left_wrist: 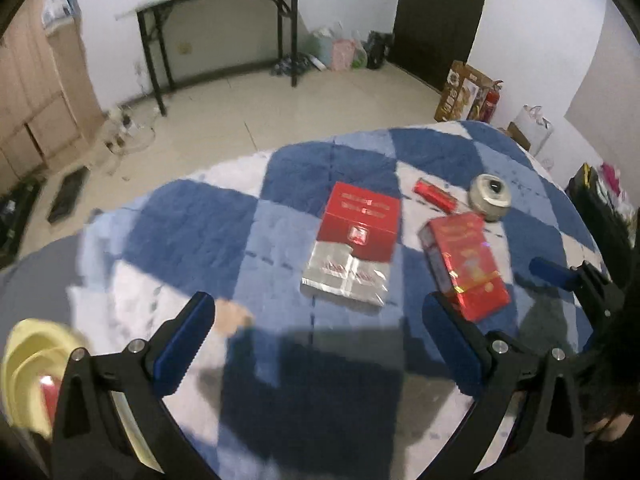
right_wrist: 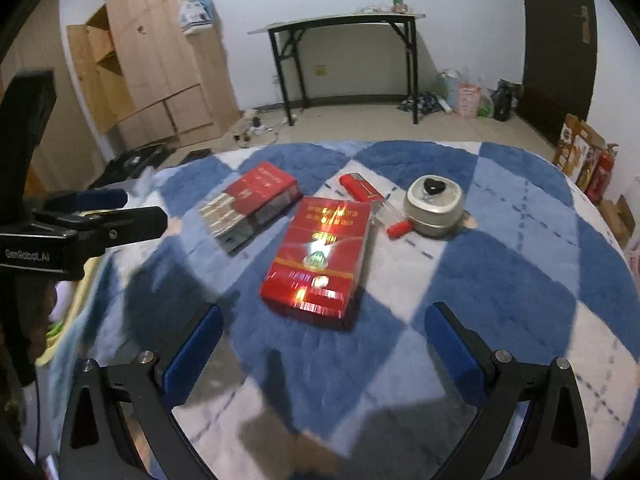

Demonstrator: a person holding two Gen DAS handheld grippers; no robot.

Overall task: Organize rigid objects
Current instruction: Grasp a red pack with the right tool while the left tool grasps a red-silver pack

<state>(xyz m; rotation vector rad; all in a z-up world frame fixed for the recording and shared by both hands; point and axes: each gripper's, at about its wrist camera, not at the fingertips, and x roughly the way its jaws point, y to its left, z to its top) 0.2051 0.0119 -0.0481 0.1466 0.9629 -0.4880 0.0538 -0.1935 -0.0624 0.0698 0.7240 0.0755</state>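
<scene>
On the blue-and-white checked rug (left_wrist: 192,216) lie a red-and-silver box (left_wrist: 348,244) (right_wrist: 252,204), a shiny red box (left_wrist: 466,264) (right_wrist: 320,256), a small red packet (left_wrist: 434,195) (right_wrist: 360,188) and a round metal tin (left_wrist: 490,196) (right_wrist: 434,204). My left gripper (left_wrist: 320,340) hovers open just short of the red-and-silver box, holding nothing. My right gripper (right_wrist: 324,352) is open and empty, with the shiny red box straight ahead of its fingers. Each gripper shows at the edge of the other's view: the right gripper (left_wrist: 568,276), the left gripper (right_wrist: 136,208).
A pale yellow container (left_wrist: 28,360) with something red inside sits at the rug's left edge. A small red item (right_wrist: 398,228) lies beside the tin. Beyond the rug are tiled floor, a black-legged table (right_wrist: 344,24), wooden cabinets (right_wrist: 160,60) and a dark door (right_wrist: 556,40).
</scene>
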